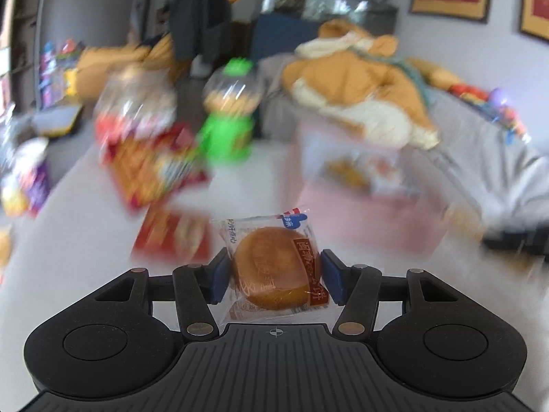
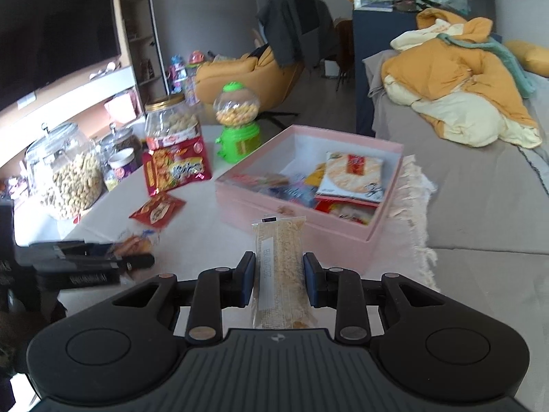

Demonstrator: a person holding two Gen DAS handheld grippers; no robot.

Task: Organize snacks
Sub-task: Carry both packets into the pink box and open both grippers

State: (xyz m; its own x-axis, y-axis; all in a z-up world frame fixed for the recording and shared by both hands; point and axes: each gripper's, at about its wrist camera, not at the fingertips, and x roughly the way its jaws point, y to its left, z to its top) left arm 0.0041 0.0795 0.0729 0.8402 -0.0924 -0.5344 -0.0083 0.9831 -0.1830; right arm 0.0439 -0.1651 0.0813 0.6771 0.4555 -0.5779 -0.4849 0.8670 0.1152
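A: Left wrist view?
B: Left gripper [image 1: 276, 276] closed partway on a wrapped round pastry [image 1: 276, 269], blue pads pressing both sides, packet standing upright in the middle of the frame. Behind, all blurred: red snack bag [image 1: 173, 238] at 10 o'clock from the pastry, green candy dispenser [image 1: 228, 113] at 11, pink box [image 1: 363, 171] at 1 o'clock.

A: Right wrist view?
B: Right gripper [image 2: 279, 279] nearly closed, clamped on a long clear-wrapped snack bar [image 2: 279, 271] pointing away along the fingers. Pink box [image 2: 308, 219] just beyond at 12 to 1 o'clock, open, several snack packets [image 2: 353, 175] lying inside. Small red packet [image 2: 158, 211] on the white table [image 2: 202, 237] at 10 o'clock. Large red bag [image 2: 175, 164] farther at 11, leaning on a gold-lidded jar [image 2: 171, 122]. Green dispenser [image 2: 236, 123] right of the jar. Left gripper [image 2: 103, 261] at 9 o'clock, blurred.
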